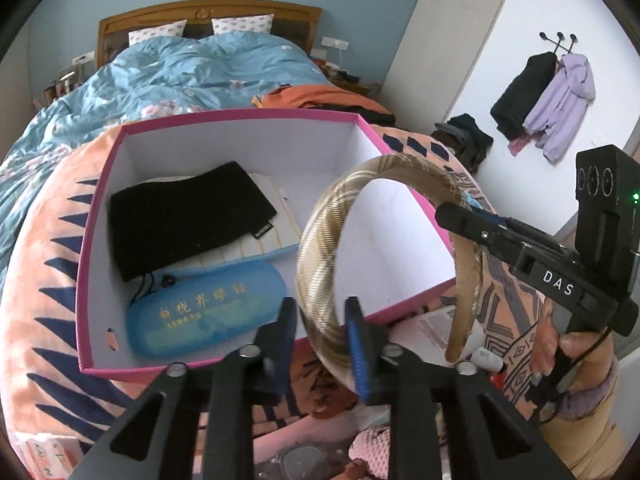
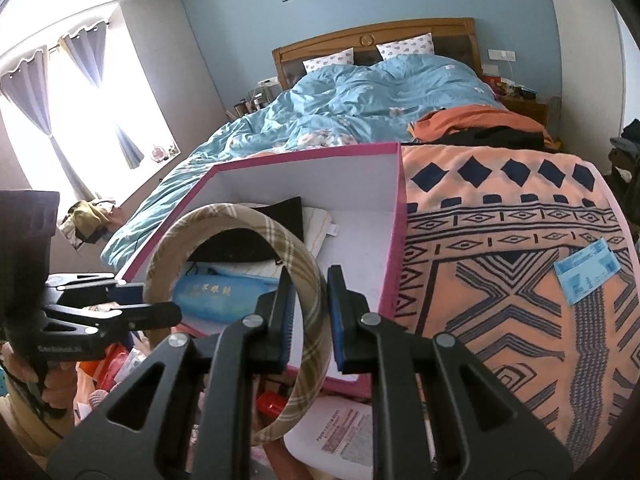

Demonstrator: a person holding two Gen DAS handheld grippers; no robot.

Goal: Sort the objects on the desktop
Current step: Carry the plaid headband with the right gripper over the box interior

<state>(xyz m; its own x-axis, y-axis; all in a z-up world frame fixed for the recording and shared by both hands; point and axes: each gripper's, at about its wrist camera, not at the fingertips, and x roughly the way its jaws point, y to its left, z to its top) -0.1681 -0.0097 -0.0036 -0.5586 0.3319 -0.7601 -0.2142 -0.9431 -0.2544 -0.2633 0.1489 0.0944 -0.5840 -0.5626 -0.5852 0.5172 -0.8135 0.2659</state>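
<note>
Plaid headband point(image 1: 320, 240) held over near right part of pink box point(image 1: 92, 240), both ends gripped. My left gripper point(image 1: 320, 320) pinching one end; my right gripper point(image 2: 310, 300) straddles other end, contact unclear, cannot tell if clamped. Box holds blue glasses case point(image 1: 204, 312), black cloth band point(image 1: 188, 216). Judgement: lower onto bare box floor right of case, release one side first, avoid box rim.

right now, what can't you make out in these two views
- Both views: the cream striped item in the pink box is mostly covered by the black pouch.
- Right wrist view: print on the blue card lying on the blanket is too small to read.
- Left wrist view: the clutter below the headband is blocked by the left tool and cut off by the bottom edge.
</note>
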